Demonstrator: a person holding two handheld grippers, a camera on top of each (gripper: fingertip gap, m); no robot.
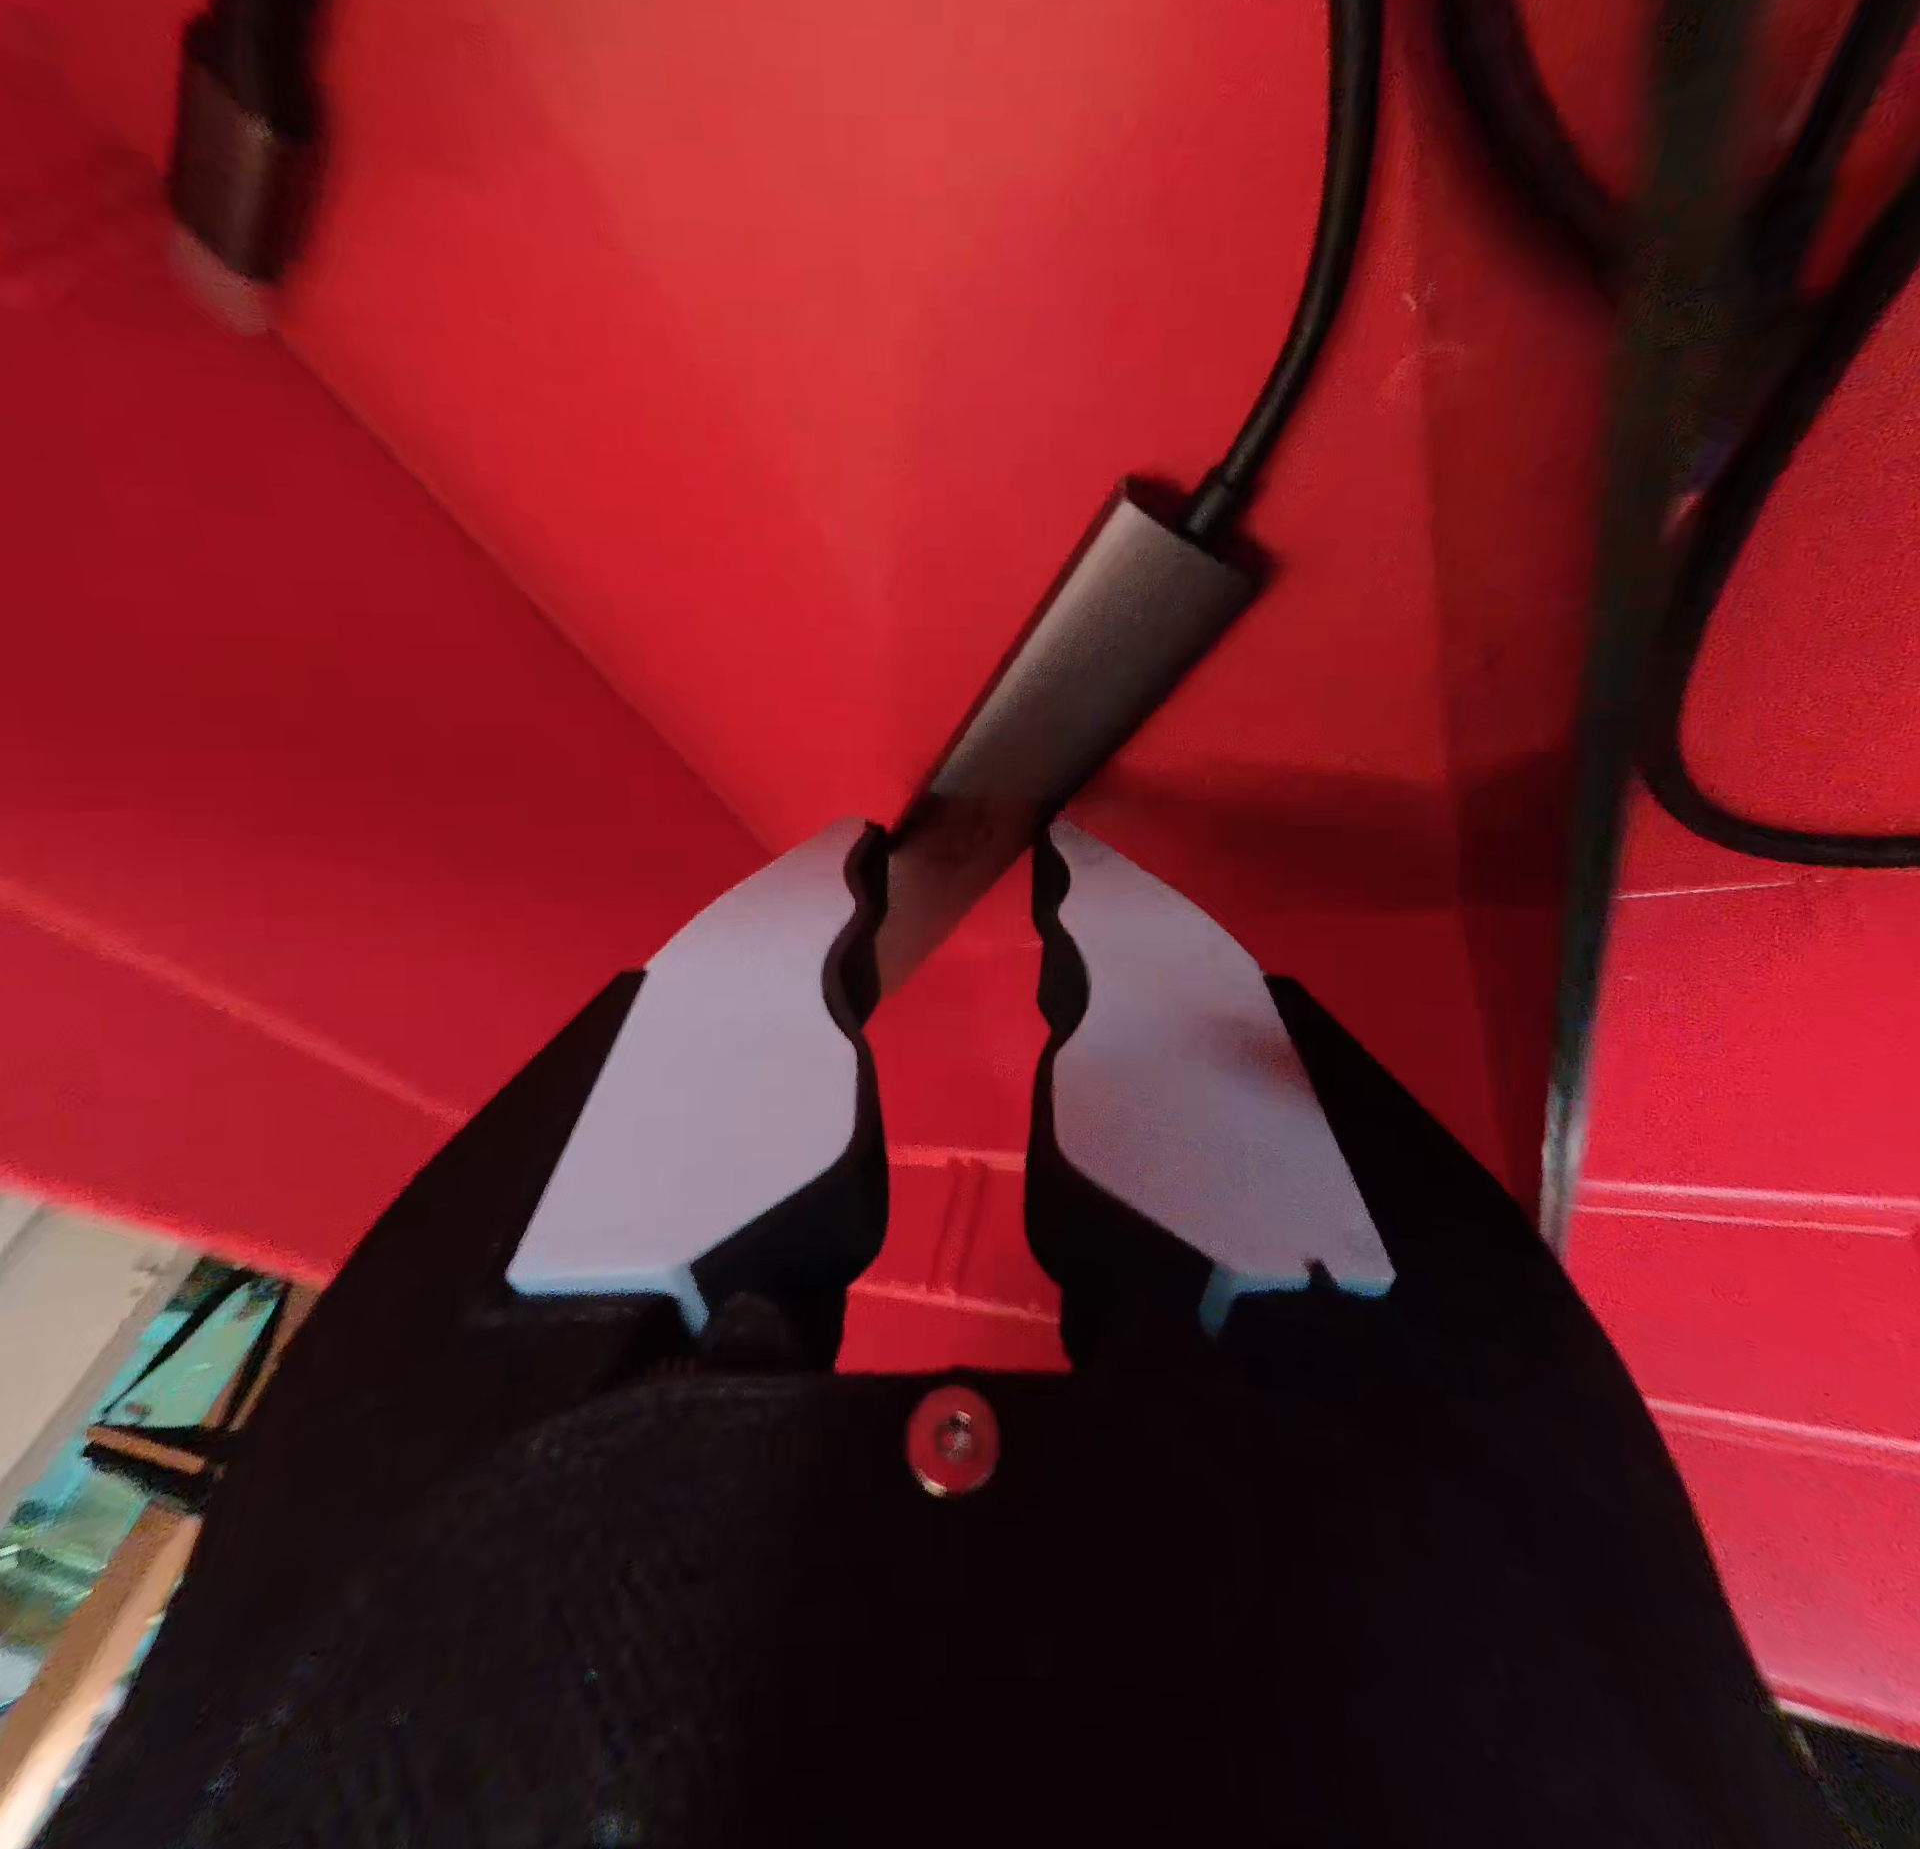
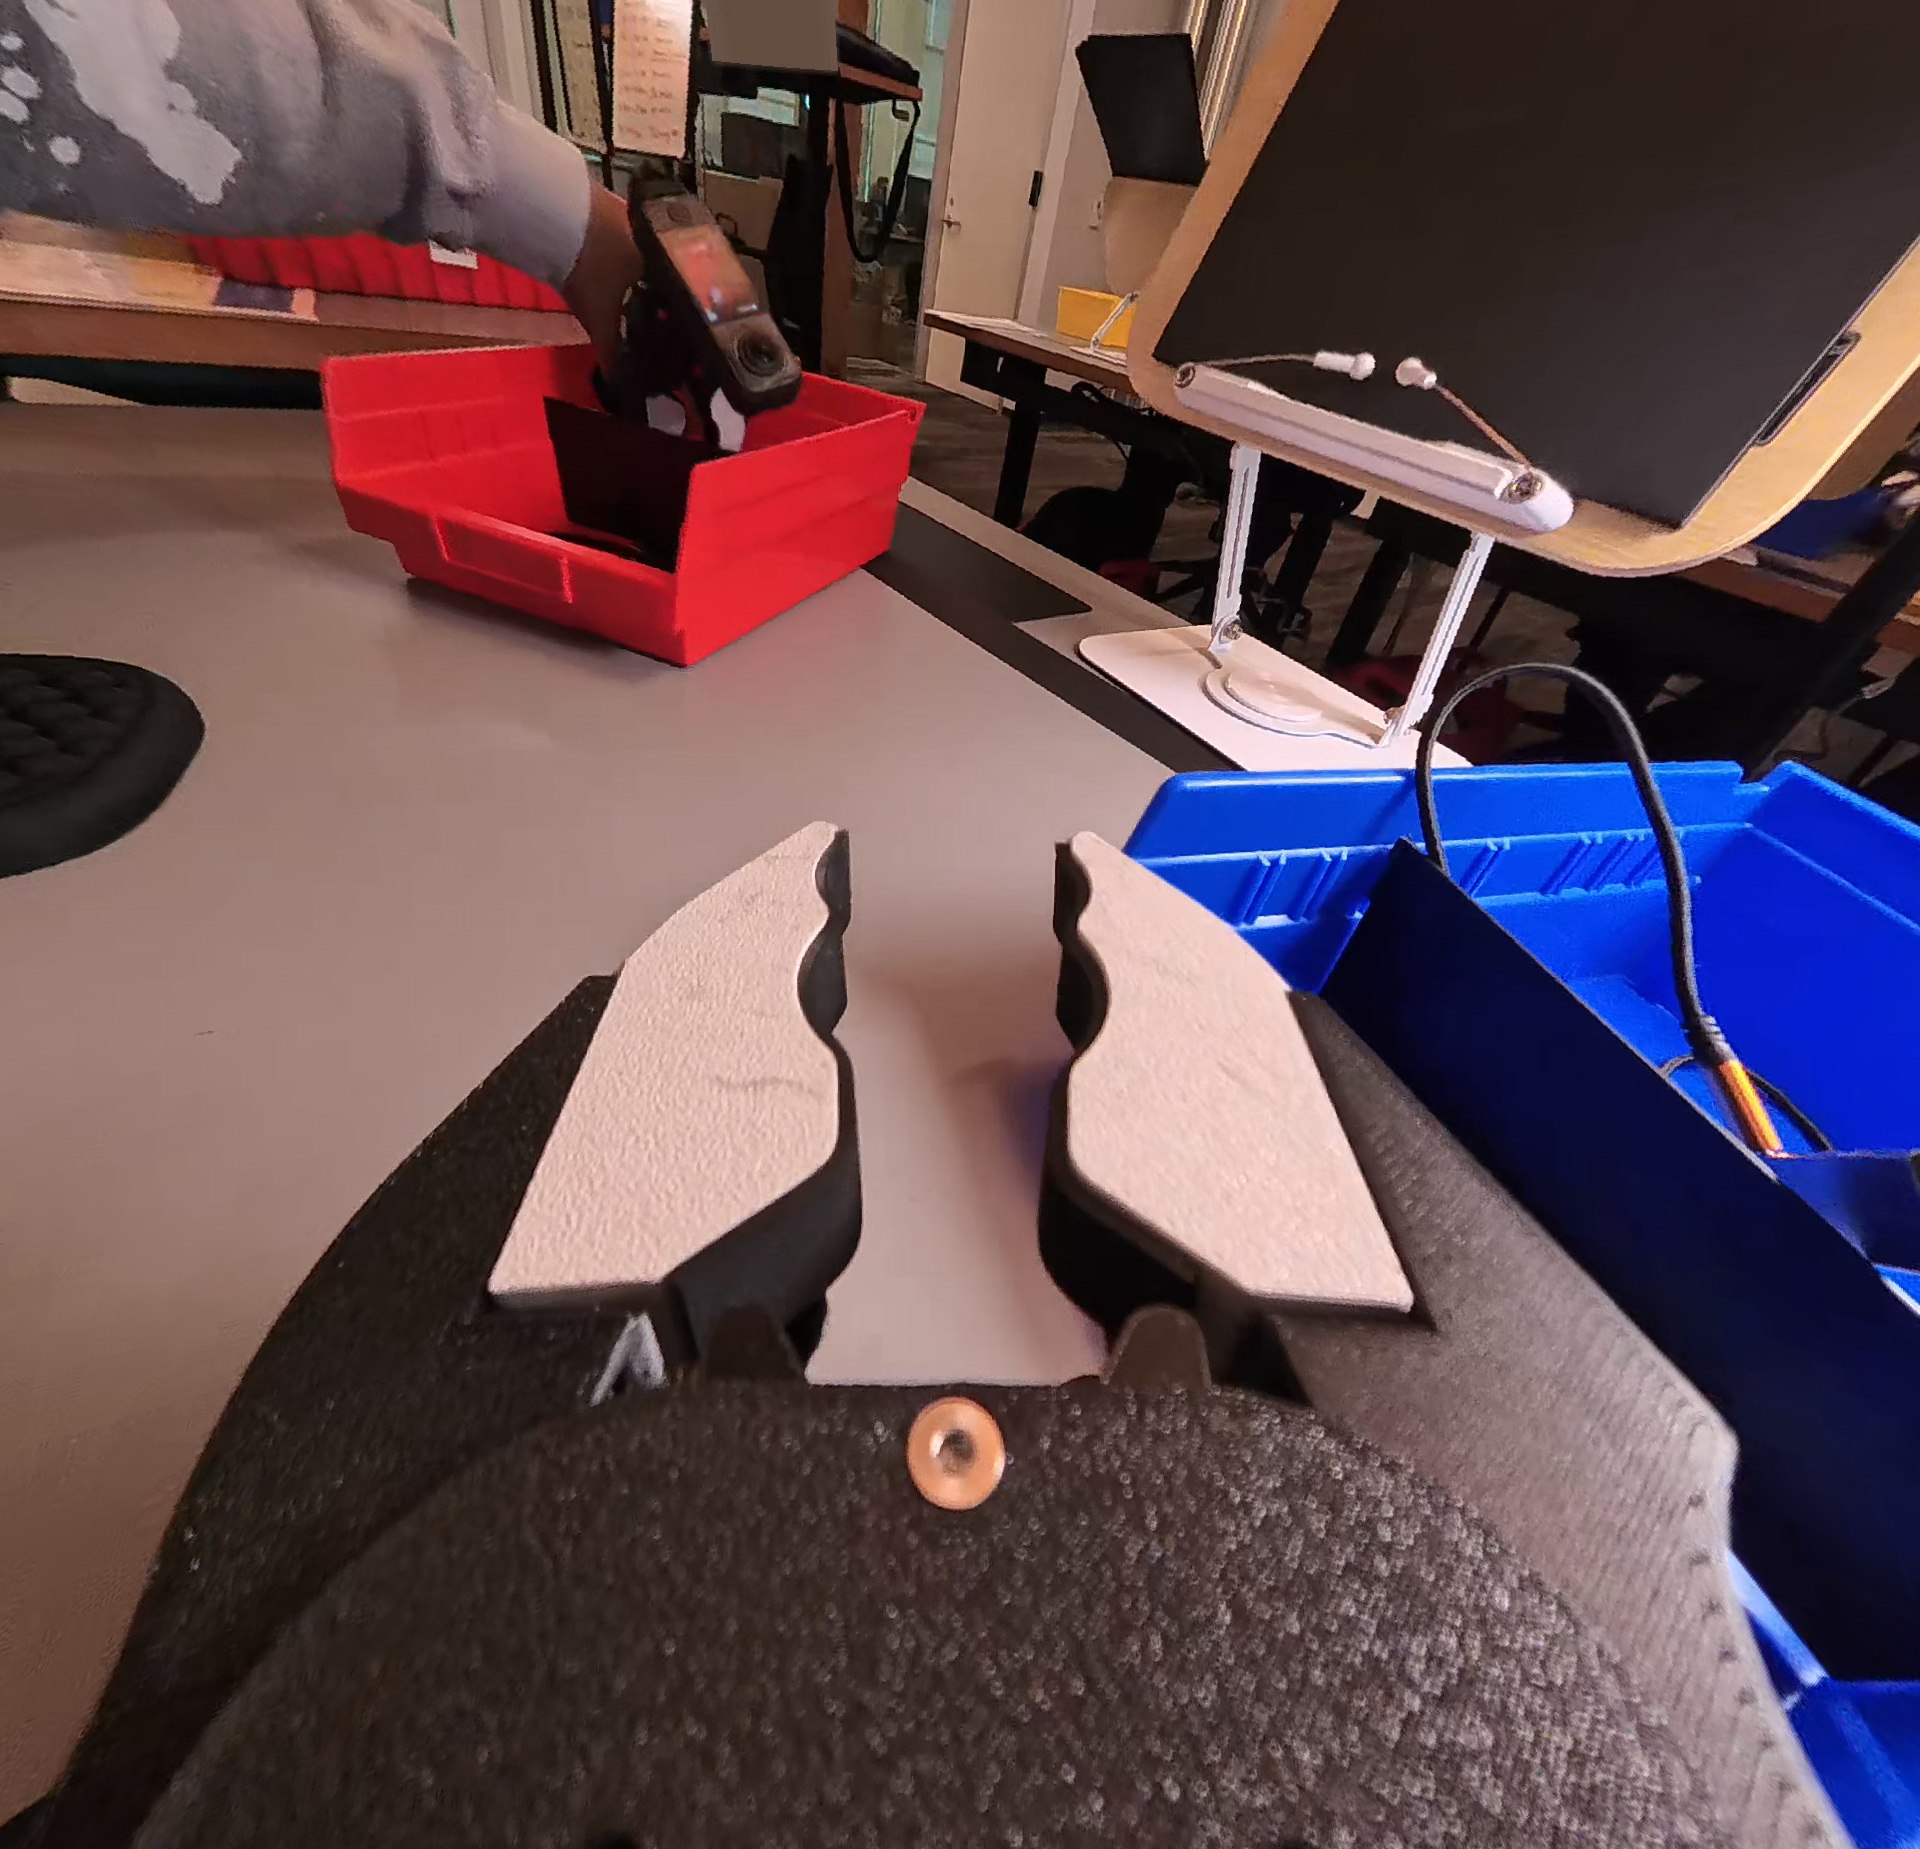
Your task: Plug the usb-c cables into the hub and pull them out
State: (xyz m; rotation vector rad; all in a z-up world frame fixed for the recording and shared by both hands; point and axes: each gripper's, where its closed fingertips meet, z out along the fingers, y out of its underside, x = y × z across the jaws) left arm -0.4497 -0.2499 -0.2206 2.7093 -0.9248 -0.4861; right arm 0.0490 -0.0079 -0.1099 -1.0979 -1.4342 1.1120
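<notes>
Fingers of the left gripper (image 1: 956, 926) straddle the grey hub (image 1: 1081, 677) in the red bin (image 1: 623, 449), not clamped; right gripper (image 2: 951, 926) gapes empty above the tabletop (image 2: 520, 812); nothing looks plugged yet.

Both grippers (image 1: 956, 843) (image 2: 951, 854) parted, empty-jawed.

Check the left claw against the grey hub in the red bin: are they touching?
Touching. In the left wrist view the grey hub lies between the left claw fingers, its near end pressed against the left finger; red shows between hub and right finger.
</notes>
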